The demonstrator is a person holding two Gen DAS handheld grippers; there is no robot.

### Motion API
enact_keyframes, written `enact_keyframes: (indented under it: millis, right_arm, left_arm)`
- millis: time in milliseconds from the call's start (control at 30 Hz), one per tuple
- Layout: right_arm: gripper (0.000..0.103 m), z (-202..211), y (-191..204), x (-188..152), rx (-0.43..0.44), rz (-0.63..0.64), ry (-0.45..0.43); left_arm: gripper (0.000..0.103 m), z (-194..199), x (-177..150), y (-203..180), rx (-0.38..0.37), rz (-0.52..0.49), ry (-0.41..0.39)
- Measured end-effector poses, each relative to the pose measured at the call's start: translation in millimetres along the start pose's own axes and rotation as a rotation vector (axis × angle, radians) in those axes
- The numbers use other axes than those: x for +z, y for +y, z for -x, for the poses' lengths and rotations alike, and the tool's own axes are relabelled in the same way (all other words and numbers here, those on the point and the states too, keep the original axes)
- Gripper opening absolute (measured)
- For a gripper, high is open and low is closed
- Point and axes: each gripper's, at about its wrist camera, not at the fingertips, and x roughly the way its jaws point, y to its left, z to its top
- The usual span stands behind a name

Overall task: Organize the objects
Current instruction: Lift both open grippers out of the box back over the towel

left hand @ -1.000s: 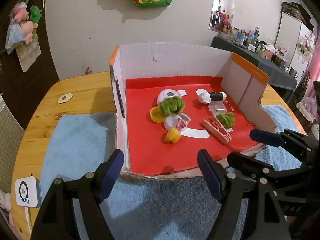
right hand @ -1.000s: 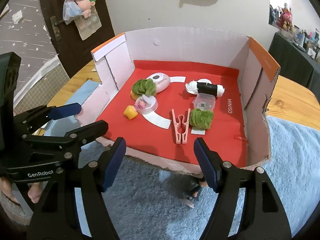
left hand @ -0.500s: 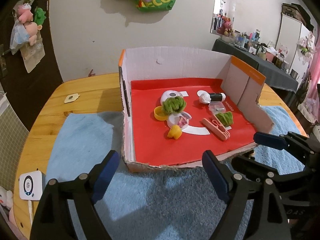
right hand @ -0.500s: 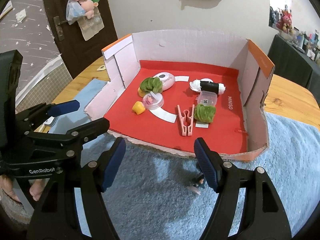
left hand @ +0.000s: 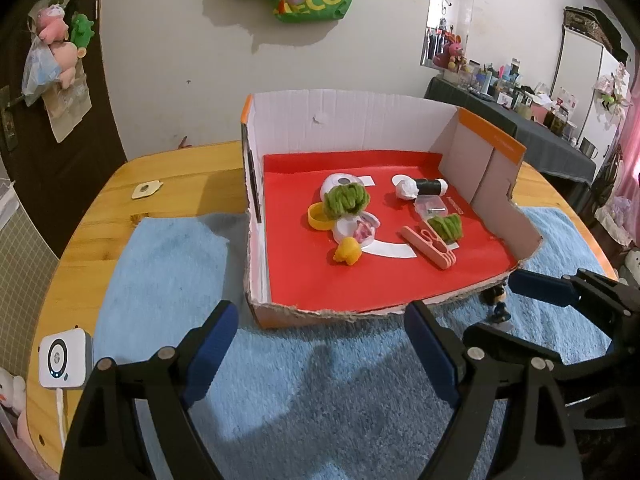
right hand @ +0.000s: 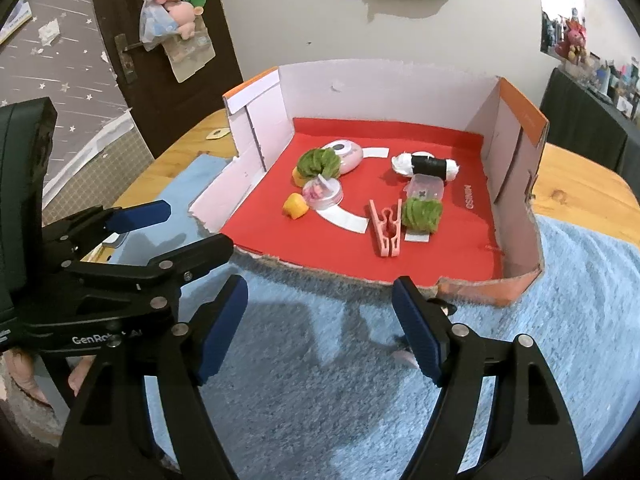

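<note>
blue towel (left hand: 168, 280) covers the wooden table (left hand: 104, 200) under the cardboard box (left hand: 360, 124).

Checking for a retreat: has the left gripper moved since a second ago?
Yes. The left gripper has backed away from the cardboard box.

**Small things scattered on the red box floor**

Open cardboard box (left hand: 348, 120), red floor, near wall torn low; a yellow duck (left hand: 347, 252) lies near-left; just beyond it a round clear case (left hand: 357, 231) of pink bits; a green fuzzy ball (left hand: 346, 200) rests against a white-pink oval gadget (right hand: 345, 151); a pink clothespin (right hand: 386, 229) lies flat beside a second green ball (right hand: 422, 215); a black-and-white roll (right hand: 426, 166) lies far-right.
</note>
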Motion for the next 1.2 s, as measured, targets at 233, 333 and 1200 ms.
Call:
enact_keyframes:
  millis: [233, 333, 1200]
  right_arm:
    - [0.074, -1.8, -0.1, -8.6, 0.017, -0.024, 0.013]
    - [0.074, -5.8, 0.0, -12.7, 0.022, -0.029, 0.025]
    - [0.076, -29.9, -13.8, -35.6, 0.001, -0.064, 0.11]
  left_arm:
    - [0.091, -1.9, -8.5, -0.2, 0.005, 0.003, 0.015]
    - [0.094, -6.6, -13.3, 1.1, 0.02, 0.003, 0.028]
    - [0.1, -43.6, -30.4, -1.3, 0.009, 0.029, 0.124]
